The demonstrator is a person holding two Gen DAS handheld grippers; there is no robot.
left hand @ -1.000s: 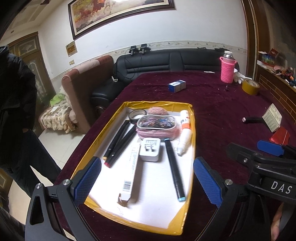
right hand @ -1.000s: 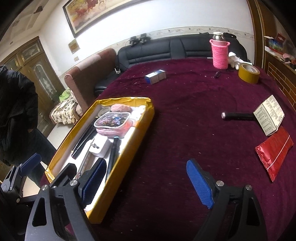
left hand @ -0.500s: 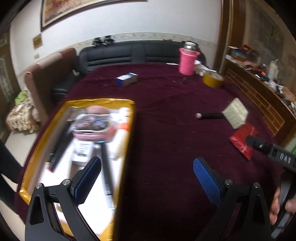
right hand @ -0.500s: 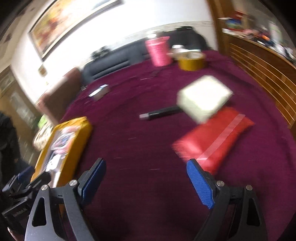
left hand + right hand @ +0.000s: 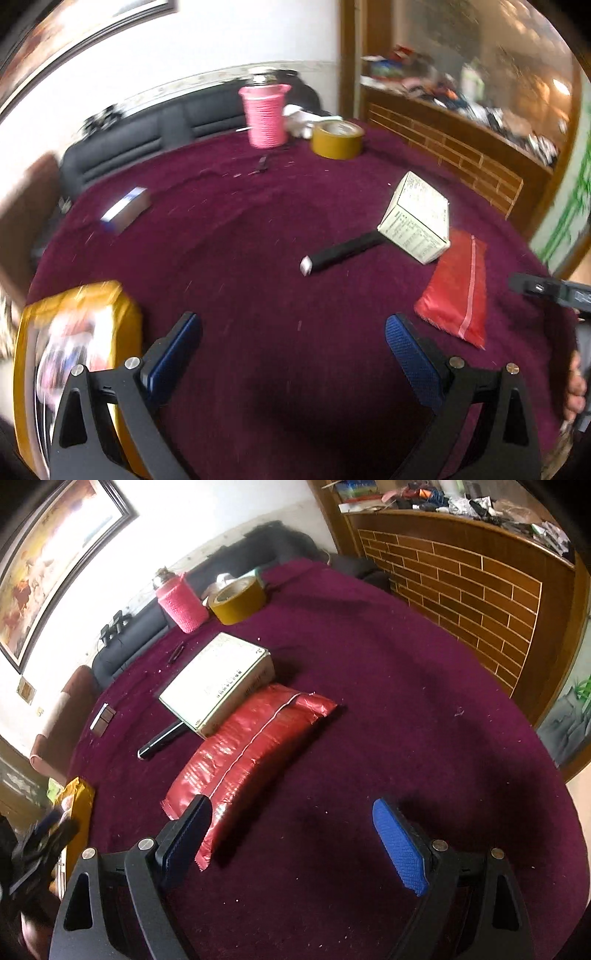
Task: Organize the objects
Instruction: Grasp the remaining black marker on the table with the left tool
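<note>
Left gripper (image 5: 293, 341): jaws wide apart, holding nothing, poised over bare maroon tablecloth (image 5: 258, 236). A gold-rimmed tray (image 5: 122, 314) sits at the lower left of its view, its contents too blurred to identify. Ahead and to the right lie a black pen (image 5: 341, 251), a white printed box (image 5: 415, 218) whose corner overlaps one end of the pen, and a red foil packet (image 5: 456, 288) just beside the box. Farther back stand a pink-sleeved bottle (image 5: 266, 112) and a roll of yellow tape (image 5: 337, 139), near each other; a small blue-and-white box (image 5: 123, 210) lies well apart to the left.

Right gripper (image 5: 291, 834): jaws likewise wide apart and empty. Its left finger (image 5: 188, 830) overlaps the near end of the red foil packet (image 5: 247, 749); whether it touches cannot be told. The white box (image 5: 218, 683) abuts the packet's far side, with the pen (image 5: 160, 740) emerging beneath it. The tray's edge (image 5: 79, 808) shows at far left.
</note>
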